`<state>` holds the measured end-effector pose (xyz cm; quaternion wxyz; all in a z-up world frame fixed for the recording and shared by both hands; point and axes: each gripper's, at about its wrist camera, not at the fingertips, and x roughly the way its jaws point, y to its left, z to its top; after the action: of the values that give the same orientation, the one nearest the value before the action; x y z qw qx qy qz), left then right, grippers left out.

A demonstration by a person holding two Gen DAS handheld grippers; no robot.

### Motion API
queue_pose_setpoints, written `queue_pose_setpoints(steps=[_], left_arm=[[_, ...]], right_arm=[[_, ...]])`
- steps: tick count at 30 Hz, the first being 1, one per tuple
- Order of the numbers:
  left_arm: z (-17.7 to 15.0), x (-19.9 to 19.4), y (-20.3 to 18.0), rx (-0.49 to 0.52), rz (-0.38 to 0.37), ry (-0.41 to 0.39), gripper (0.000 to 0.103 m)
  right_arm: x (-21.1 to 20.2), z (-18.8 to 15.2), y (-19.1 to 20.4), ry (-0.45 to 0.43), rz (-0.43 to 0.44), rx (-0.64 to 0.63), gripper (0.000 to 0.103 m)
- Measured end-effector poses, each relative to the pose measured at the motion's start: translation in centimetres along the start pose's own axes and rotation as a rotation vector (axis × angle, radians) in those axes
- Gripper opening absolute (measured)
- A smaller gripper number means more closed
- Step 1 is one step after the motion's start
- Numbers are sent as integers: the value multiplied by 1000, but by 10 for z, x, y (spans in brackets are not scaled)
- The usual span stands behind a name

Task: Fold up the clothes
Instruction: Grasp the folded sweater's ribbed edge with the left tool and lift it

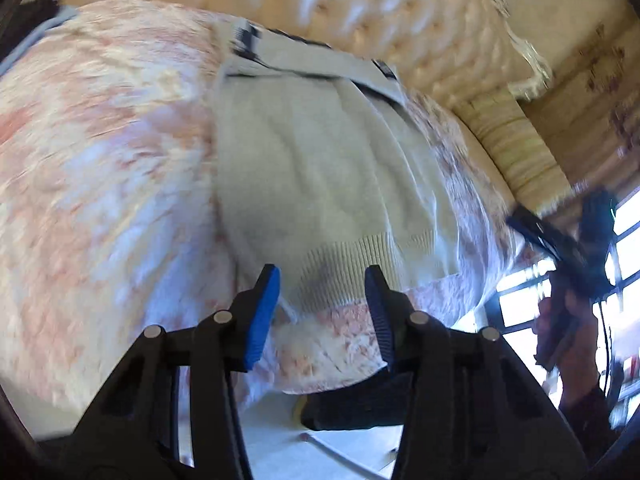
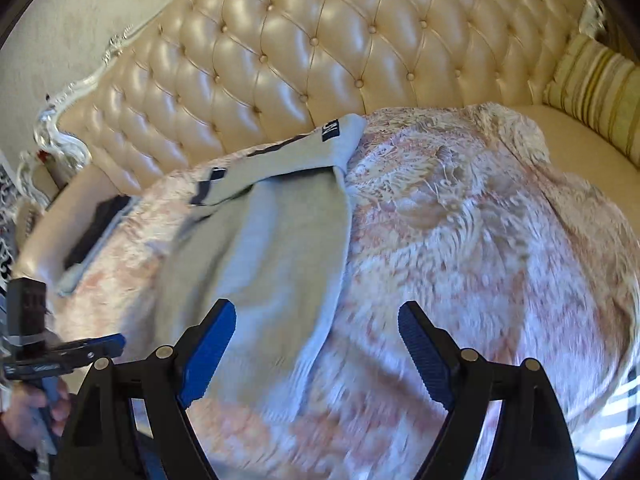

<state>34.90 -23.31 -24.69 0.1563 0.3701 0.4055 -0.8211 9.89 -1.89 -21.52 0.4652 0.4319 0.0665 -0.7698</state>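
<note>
Left wrist view: left gripper (image 1: pixel 322 280) is aimed down at the ribbed hem of the pale sweater (image 1: pixel 320 168), which lies flat on the pink shaggy blanket (image 1: pixel 100 160) over the bed. Jaws are partly apart and nothing is pinched; the hem shows in the gap between the blue pads (image 1: pixel 262 316), but they don't press on it. The frame is blurred. The sweater's top end, with its dark pattern, is folded over near the tufted headboard (image 1: pixel 360 4).

Right wrist view: right gripper (image 2: pixel 316 344) has its jaws spread wide and empty. Its left pad overlaps the sweater (image 2: pixel 272 248) near the right edge in the picture; the right pad is over bare blanket (image 2: pixel 480 240). The left-hand tool (image 2: pixel 60 354) shows at the lower left with a hand on its handle. A dark garment (image 2: pixel 96 228) lies well apart, towards the bed's far left corner.

My read: this is the approach for a hem grab. To do it well:
- Each gripper takes one hem corner and bites the rib band, not the blanket pile.
- Go in low and shallow, with one pad under the fabric edge.
- Catch both layers of the hem.
- Close fully before lifting, then carry the hem evenly towards the collar end.

Risk: the shaggy pile gets caught in the pinch.
</note>
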Motion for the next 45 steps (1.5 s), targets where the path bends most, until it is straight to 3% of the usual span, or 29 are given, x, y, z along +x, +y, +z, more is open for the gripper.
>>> queue_pose_setpoints(steps=[4, 6, 11, 19, 22, 27, 28, 30, 39, 45], left_arm=[[-13, -23, 16, -191, -107, -10, 47], [-20, -26, 21, -235, -160, -16, 47], [-25, -14, 46, -359, -264, -3, 47], [-21, 26, 69, -512, -264, 92, 47], [-21, 38, 71, -530, -183, 135, 47], [-19, 52, 69, -537, -203, 164, 45], [-18, 53, 68, -535, -202, 166, 40], [-16, 54, 64, -513, -200, 166, 13], [-7, 41, 51, -439, -239, 130, 10], [1, 36, 44, -434, -265, 118, 10]], right_arm=[[-28, -12, 4, 6, 47, 78, 85], [-34, -17, 4, 6, 78, 113, 85], [-11, -25, 3, 67, 82, 123, 85], [34, -40, -9, 199, 130, 219, 85], [38, -40, -16, 226, 146, 265, 85], [31, -38, -28, 219, 143, 317, 85], [28, -37, -31, 216, 134, 321, 85], [24, -36, -34, 214, 147, 335, 85], [29, -47, -22, 265, 159, 265, 85], [52, -52, -33, 329, 224, 416, 85]])
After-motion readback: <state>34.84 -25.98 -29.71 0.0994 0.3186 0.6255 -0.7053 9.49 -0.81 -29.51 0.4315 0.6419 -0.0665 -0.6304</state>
